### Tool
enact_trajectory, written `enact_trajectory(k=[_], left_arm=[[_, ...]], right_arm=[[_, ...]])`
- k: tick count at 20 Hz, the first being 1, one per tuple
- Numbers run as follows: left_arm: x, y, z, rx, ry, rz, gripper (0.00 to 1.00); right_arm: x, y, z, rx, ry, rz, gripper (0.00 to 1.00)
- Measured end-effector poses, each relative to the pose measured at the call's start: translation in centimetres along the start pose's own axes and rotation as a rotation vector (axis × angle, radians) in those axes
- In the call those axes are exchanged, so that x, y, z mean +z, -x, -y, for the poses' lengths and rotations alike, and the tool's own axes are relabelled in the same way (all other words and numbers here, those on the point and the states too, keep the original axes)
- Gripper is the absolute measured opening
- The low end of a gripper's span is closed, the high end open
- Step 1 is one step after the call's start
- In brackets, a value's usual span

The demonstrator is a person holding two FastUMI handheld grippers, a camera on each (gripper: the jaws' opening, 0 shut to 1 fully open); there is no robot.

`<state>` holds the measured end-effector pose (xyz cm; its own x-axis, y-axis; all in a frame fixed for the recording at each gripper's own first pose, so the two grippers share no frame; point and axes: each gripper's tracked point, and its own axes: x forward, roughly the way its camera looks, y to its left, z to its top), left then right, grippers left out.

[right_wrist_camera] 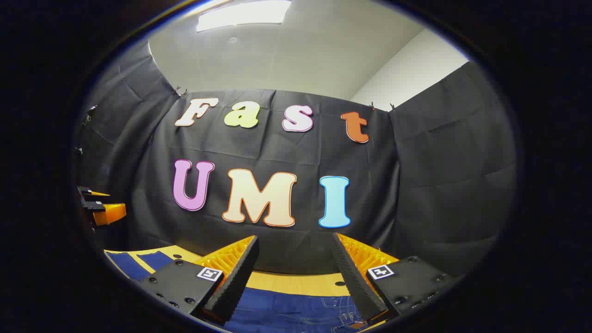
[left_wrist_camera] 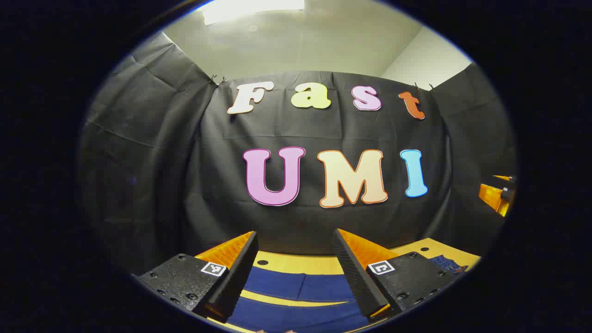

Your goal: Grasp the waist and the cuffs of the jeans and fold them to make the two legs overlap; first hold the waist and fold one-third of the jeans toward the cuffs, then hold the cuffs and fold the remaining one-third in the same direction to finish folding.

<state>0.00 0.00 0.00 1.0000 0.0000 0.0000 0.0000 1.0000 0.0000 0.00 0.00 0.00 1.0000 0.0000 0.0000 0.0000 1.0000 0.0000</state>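
Note:
Blue jeans (left_wrist_camera: 296,289) lie flat on the yellow wooden table (left_wrist_camera: 300,266). In the left gripper view two blue leg strips show with a thin gap of table between them. My left gripper (left_wrist_camera: 295,233) hovers over them, open, nothing between its fingers. In the right gripper view the jeans (right_wrist_camera: 286,310) show pocket stitching, the waist end, right below my right gripper (right_wrist_camera: 294,237), which is open and holds nothing. More of the legs (right_wrist_camera: 134,263) stretch away at the lower left. Both grippers point level at the back wall.
Black cloth walls close the booth at the back and sides, just beyond the table's far edge (right_wrist_camera: 296,281). The right gripper (left_wrist_camera: 499,194) shows at the left gripper view's right edge; the left gripper (right_wrist_camera: 101,208) at the right gripper view's left edge.

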Motion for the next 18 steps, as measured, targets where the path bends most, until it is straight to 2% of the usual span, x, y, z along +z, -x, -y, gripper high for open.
enact_trajectory(k=[1, 14, 16, 18], left_arm=[[0.0, 0.0, -0.2, 0.005, -0.005, 0.0, 0.95], [-1.2, -0.2, -3.0, 0.042, -0.02, -0.031, 0.96], [-1.5, -0.3, -3.2, 0.038, -0.029, -0.036, 0.96], [-2.0, -0.3, -3.1, 0.0, -0.057, -0.053, 0.97]], right_arm=[[-0.1, 0.1, 0.0, 0.0, -0.003, -0.002, 0.98], [-0.7, -0.2, -0.7, 0.006, -0.006, -0.029, 0.98], [-0.7, -0.2, -1.0, 0.011, -0.005, -0.032, 0.98], [-0.8, -0.1, -1.1, 0.016, -0.001, -0.036, 0.98]])
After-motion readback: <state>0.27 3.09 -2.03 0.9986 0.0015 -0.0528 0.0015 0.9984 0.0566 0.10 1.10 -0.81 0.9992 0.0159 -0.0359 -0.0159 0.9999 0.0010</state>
